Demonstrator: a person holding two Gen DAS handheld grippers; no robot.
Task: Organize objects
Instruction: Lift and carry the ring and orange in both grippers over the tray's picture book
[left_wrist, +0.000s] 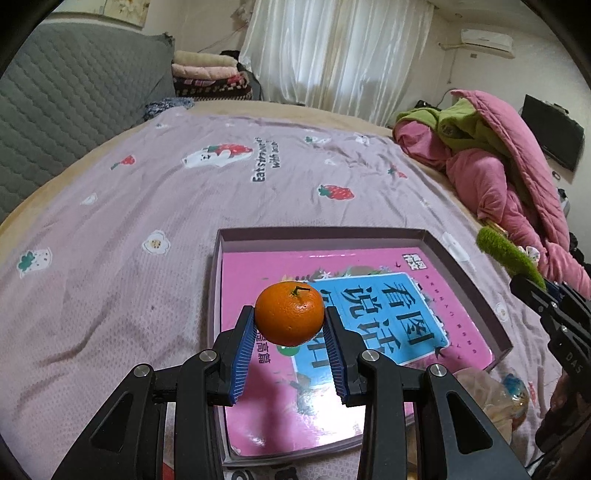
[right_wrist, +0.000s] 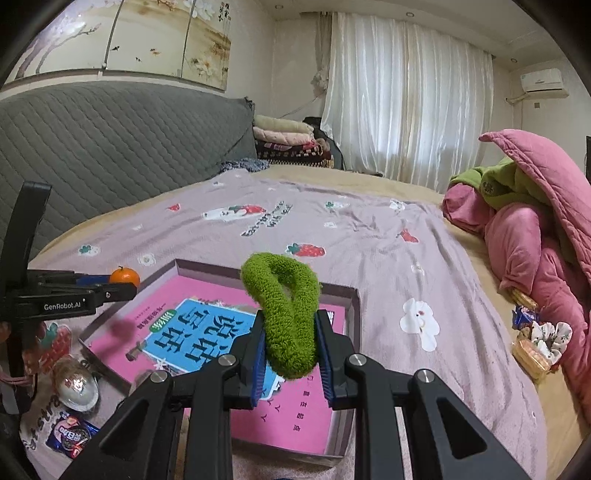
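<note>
My left gripper (left_wrist: 289, 325) clamped on an orange (left_wrist: 289, 313), my right gripper (right_wrist: 290, 341) clamped on a green scrunchie (right_wrist: 284, 314), both above the box (left_wrist: 476, 295), pink quilt (left_wrist: 495, 177) at 2 o'clock

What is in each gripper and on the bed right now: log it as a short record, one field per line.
left gripper: shut on orange
right gripper: shut on green scrunchie
box: open, shallow, on the bedspread
box contents: pink book lying flat
orange position: held above the book
scrunchie position: held above the box
loose items: silver egg-shaped item, blue snack packet, floral scrunchie
bed edge: pink quilt heaped
</note>
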